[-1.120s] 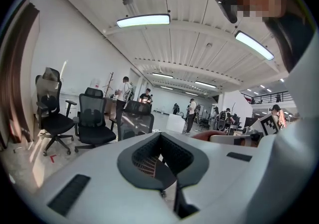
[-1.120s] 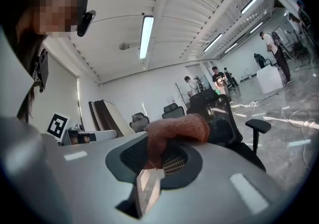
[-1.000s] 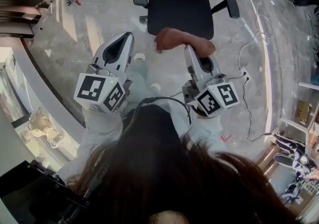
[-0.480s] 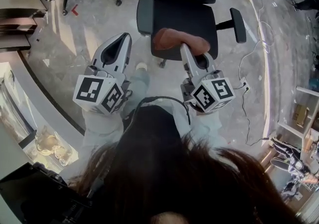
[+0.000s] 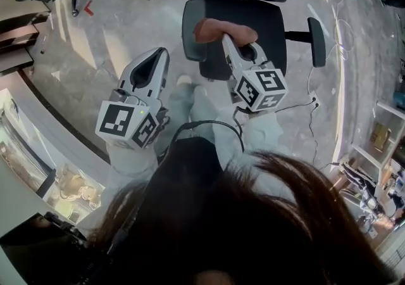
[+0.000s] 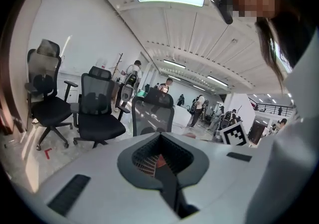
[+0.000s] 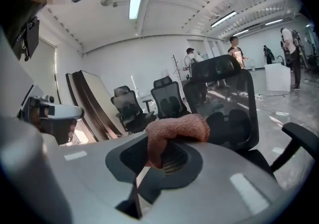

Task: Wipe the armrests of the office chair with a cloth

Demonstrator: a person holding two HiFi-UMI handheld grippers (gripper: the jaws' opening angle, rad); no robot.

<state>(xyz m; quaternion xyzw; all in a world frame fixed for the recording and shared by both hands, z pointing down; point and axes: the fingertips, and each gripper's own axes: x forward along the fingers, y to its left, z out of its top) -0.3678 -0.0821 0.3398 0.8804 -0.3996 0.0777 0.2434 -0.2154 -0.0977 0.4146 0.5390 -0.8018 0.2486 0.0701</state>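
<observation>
From above my head, I stand facing the office chair (image 5: 243,21). My right gripper (image 5: 225,39) reaches over the front of its seat. Its fingers (image 7: 239,183) are clamped on a bunched pinkish-brown cloth (image 5: 215,29), held just beside the armrest on my left (image 5: 192,30). I judge it is held there so wiping can begin on that side. The armrest on my right (image 5: 316,42) stands well apart. My left gripper (image 5: 159,56) hovers above the floor (image 5: 114,30) short of the chair, fingers pressed together on nothing, apparently kept out of the way. I cannot tell whether the cloth touches seat or armrest. My hair (image 5: 253,227) covers the lower frame, the chair's back is cut off at the top, and the seat largely hides its base.
</observation>
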